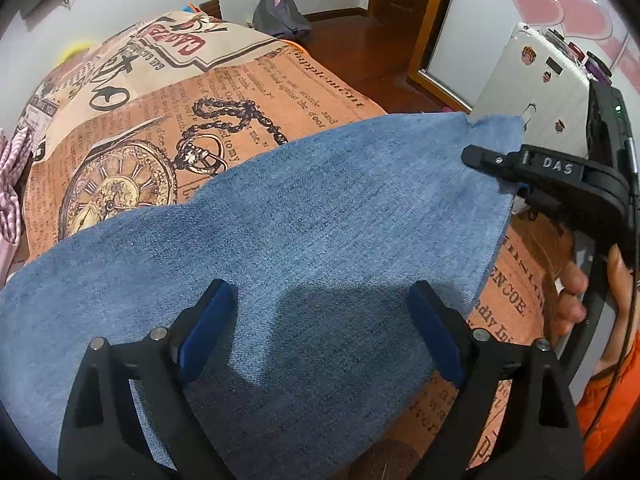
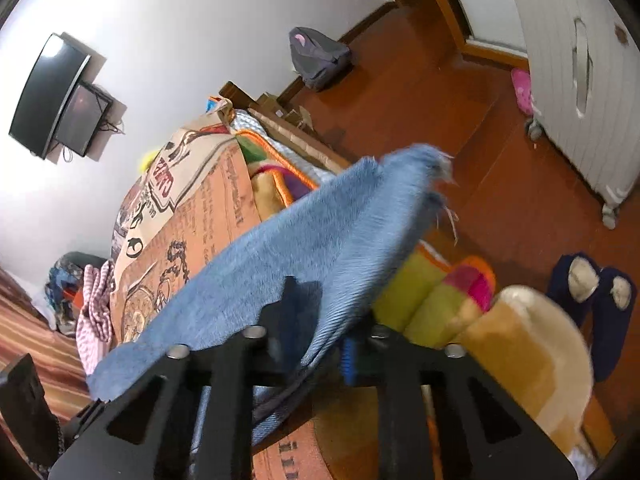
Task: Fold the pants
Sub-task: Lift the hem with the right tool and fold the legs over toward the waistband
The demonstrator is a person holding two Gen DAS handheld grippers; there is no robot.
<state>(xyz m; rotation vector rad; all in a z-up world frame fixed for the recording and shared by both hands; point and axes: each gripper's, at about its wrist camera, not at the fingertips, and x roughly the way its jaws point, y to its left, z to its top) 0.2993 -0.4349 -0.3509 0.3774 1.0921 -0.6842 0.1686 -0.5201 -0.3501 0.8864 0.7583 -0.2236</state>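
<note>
Blue denim pants point(image 1: 320, 208) lie spread over a bed cover point(image 1: 224, 112) printed with newsprint and a pocket watch. My left gripper point(image 1: 322, 324) stands open just over the near part of the denim, its blue pads point(image 1: 208, 320) wide apart with nothing pinched between them. At the right edge of the cloth my right gripper point(image 1: 480, 160) is shut on the pants, and a hand point(image 1: 572, 292) holds its handle. In the right wrist view the pants point(image 2: 320, 232) run up from the closed right gripper point(image 2: 320, 336), with a frayed hem point(image 2: 436, 168) at the far end lifted off the bed.
A folded colourful blanket point(image 2: 440, 292) lies on the bed's side by the right gripper. A pink striped cloth point(image 1: 12, 184) is at the left. On the wooden floor are a grey backpack point(image 1: 280, 12), dark slippers point(image 2: 592, 292) and a white suitcase point(image 1: 532, 80).
</note>
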